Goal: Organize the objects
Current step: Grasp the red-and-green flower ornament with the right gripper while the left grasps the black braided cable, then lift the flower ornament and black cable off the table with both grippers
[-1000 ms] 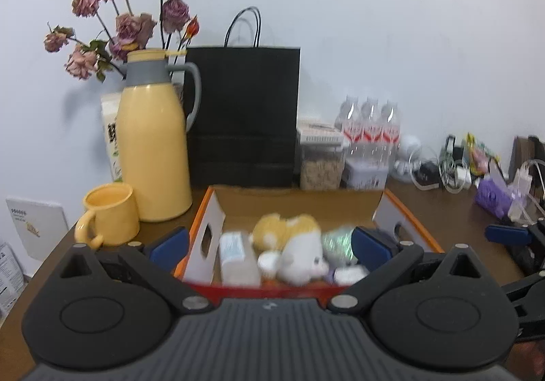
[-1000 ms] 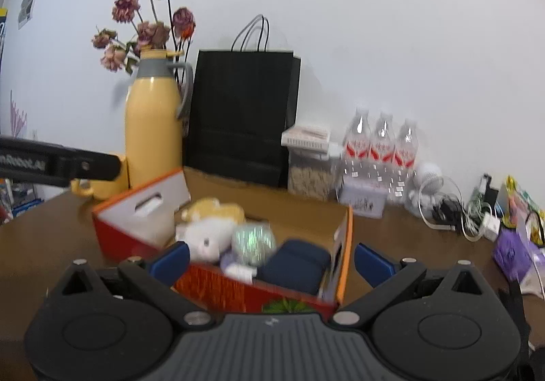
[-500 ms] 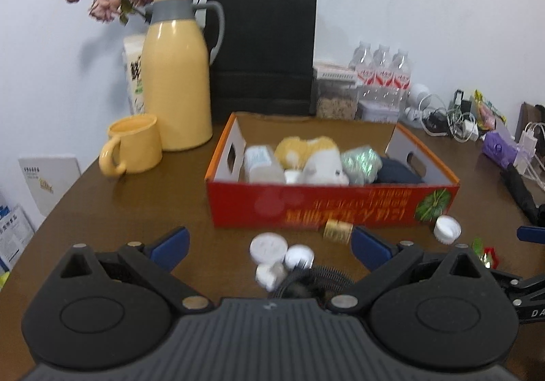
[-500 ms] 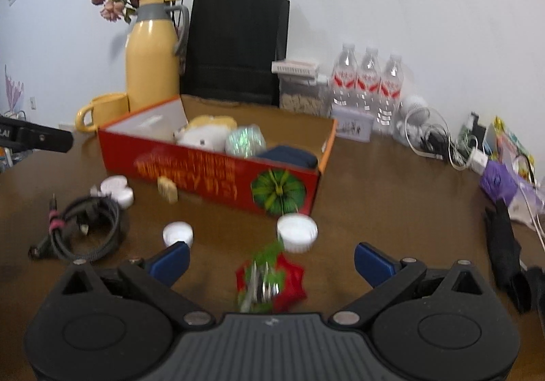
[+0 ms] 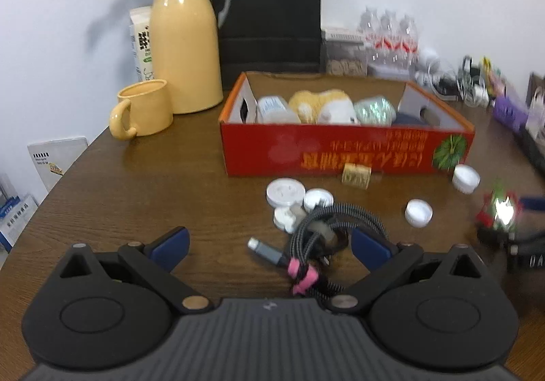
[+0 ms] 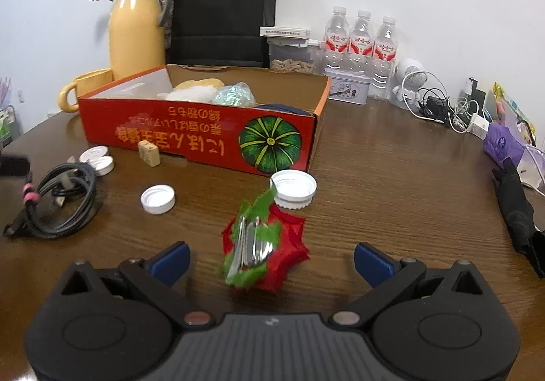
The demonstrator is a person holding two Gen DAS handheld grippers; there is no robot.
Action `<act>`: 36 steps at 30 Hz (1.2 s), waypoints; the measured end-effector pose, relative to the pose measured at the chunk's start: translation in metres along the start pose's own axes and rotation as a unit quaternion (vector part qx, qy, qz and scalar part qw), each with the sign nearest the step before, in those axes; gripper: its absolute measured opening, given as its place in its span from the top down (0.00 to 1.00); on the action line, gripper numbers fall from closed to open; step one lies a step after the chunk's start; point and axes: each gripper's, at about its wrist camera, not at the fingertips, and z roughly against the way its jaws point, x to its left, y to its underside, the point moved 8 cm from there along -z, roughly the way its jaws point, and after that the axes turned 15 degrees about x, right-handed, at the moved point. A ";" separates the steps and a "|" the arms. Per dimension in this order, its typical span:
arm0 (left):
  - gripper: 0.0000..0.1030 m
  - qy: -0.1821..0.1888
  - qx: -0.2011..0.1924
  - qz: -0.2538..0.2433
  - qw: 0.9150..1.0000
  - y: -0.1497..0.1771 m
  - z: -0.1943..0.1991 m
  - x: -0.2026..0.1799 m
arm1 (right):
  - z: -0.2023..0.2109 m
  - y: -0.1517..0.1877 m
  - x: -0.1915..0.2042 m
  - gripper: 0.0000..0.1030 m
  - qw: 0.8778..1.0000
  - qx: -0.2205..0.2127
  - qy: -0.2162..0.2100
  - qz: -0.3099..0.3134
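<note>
A red cardboard box (image 5: 344,153) (image 6: 190,136) on the brown table holds a plush toy (image 5: 323,105), a white bottle and a glittery ball. In front of it lie a coiled braided cable (image 5: 323,231) (image 6: 58,200), white caps (image 5: 285,192) (image 6: 157,199), a large white lid (image 6: 293,188), a small gold block (image 5: 356,175) (image 6: 149,153) and a red-and-green cloth flower with a metal clip (image 6: 262,248) (image 5: 499,210). My left gripper (image 5: 269,244) stands open just before the cable. My right gripper (image 6: 270,258) stands open with the flower between its blue fingers, not clamped.
A yellow jug (image 5: 185,40) with dried flowers, a yellow mug (image 5: 143,112) and a black paper bag (image 5: 269,13) stand behind the box. Water bottles (image 6: 361,50), a tin, chargers and wires (image 6: 439,108) line the back right. A black folded item (image 6: 517,210) lies at the right edge.
Both grippers have pulled back from over the box and dropped toward the table front, so the loose items now show. The left has neared the cable, the right the flower. Both stay open.
</note>
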 end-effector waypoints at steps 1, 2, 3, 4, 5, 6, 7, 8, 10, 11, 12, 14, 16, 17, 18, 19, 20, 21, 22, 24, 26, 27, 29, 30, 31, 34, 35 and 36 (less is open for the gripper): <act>0.00 -0.003 0.006 -0.009 1.000 0.002 -0.003 -0.004 | -0.001 -0.001 0.001 0.04 1.000 0.000 0.000 -0.001; 0.00 -0.005 0.010 -0.018 1.000 0.005 -0.005 -0.007 | -0.003 -0.001 0.001 0.06 1.000 0.003 0.001 -0.002; 0.00 -0.010 0.014 -0.027 0.999 0.008 -0.007 -0.011 | -0.004 -0.002 0.000 0.14 1.000 0.005 0.000 -0.004; 0.00 -0.012 0.017 -0.034 0.999 0.011 -0.009 -0.014 | -0.004 -0.002 0.000 0.24 1.000 0.005 -0.003 -0.005; 0.00 -0.012 0.020 -0.039 0.999 0.013 -0.011 -0.018 | -0.004 -0.002 0.000 0.34 1.000 0.005 -0.008 -0.007; 0.00 -0.010 0.024 -0.044 0.999 0.016 -0.013 -0.021 | -0.003 -0.002 0.000 0.56 1.000 0.003 -0.013 -0.009; 0.00 -0.009 0.026 -0.047 0.998 0.018 -0.014 -0.024 | -0.003 -0.001 -0.001 0.65 1.000 0.003 -0.019 -0.012; 0.00 -0.008 0.029 -0.048 0.998 0.020 -0.016 -0.026 | -0.002 -0.001 -0.002 0.65 1.000 0.001 -0.023 -0.014; 0.00 -0.003 0.036 -0.043 0.998 0.022 -0.020 -0.027 | 0.002 -0.002 -0.002 0.66 0.999 -0.011 -0.028 -0.016; 0.00 -0.001 0.039 -0.038 0.998 0.023 -0.022 -0.026 | 0.004 -0.002 -0.002 0.66 0.999 -0.017 -0.030 -0.017; 0.00 0.003 0.040 -0.030 0.999 0.023 -0.022 -0.025 | 0.006 -0.003 -0.002 0.67 0.999 -0.022 -0.030 -0.017; 0.00 0.007 0.046 -0.021 0.999 0.022 -0.023 -0.025 | 0.007 -0.003 -0.002 0.67 0.999 -0.027 -0.029 -0.015; 0.00 0.008 0.045 -0.015 0.999 0.020 -0.023 -0.026 | 0.008 -0.004 -0.001 0.67 0.999 -0.029 -0.028 -0.013; 0.00 0.010 0.046 -0.013 0.999 0.020 -0.023 -0.027 | 0.009 -0.004 0.000 0.67 0.999 -0.031 -0.028 -0.012; 0.00 0.012 0.047 -0.012 0.999 0.018 -0.022 -0.030 | 0.009 -0.005 0.000 0.67 0.999 -0.032 -0.028 -0.011; 0.00 0.014 0.047 -0.010 0.999 0.017 -0.022 -0.032 | 0.010 -0.005 0.000 0.67 0.999 -0.033 -0.028 -0.011; 0.00 0.016 0.049 -0.009 0.999 0.016 -0.023 -0.035 | 0.010 -0.005 0.000 0.67 0.999 -0.034 -0.028 -0.011; 0.00 0.017 0.055 -0.007 0.998 0.014 -0.024 -0.039 | 0.010 -0.004 0.000 0.67 0.999 -0.035 -0.030 -0.012; 0.00 0.019 0.063 -0.003 0.998 0.013 -0.026 -0.042 | 0.011 -0.004 -0.001 0.67 0.999 -0.037 -0.031 -0.013; 0.00 0.023 0.081 0.008 0.996 0.009 -0.030 -0.047 | 0.012 -0.004 -0.001 0.67 0.999 -0.039 -0.033 -0.015; 0.00 0.015 0.090 0.017 0.996 0.006 -0.034 -0.050 | 0.013 -0.004 -0.001 0.67 0.998 -0.042 -0.037 -0.015; 0.00 0.010 0.093 0.023 0.995 0.004 -0.036 -0.050 | 0.013 -0.004 -0.001 0.67 0.998 -0.044 -0.038 -0.014; 0.00 0.002 0.104 0.038 0.994 0.003 -0.042 -0.049 | 0.015 -0.004 0.000 0.67 0.998 -0.047 -0.041 -0.013; 0.00 0.000 0.109 0.044 0.993 0.002 -0.045 -0.049 | 0.015 -0.004 0.000 0.67 0.998 -0.049 -0.043 -0.012; 0.00 0.000 0.112 0.050 0.992 0.001 -0.047 -0.050 | 0.015 -0.004 0.000 0.67 0.998 -0.050 -0.044 -0.012; 0.00 -0.007 0.115 0.052 0.992 0.000 -0.050 -0.053 | 0.016 -0.004 0.000 0.67 0.997 -0.052 -0.049 -0.012; 0.00 -0.010 0.122 0.053 0.991 0.000 -0.052 -0.054 | 0.016 -0.004 0.000 0.67 0.997 -0.053 -0.051 -0.012; 0.00 -0.014 0.131 0.055 0.990 0.002 -0.055 -0.055 | 0.017 -0.004 -0.001 0.67 0.997 -0.053 -0.051 -0.013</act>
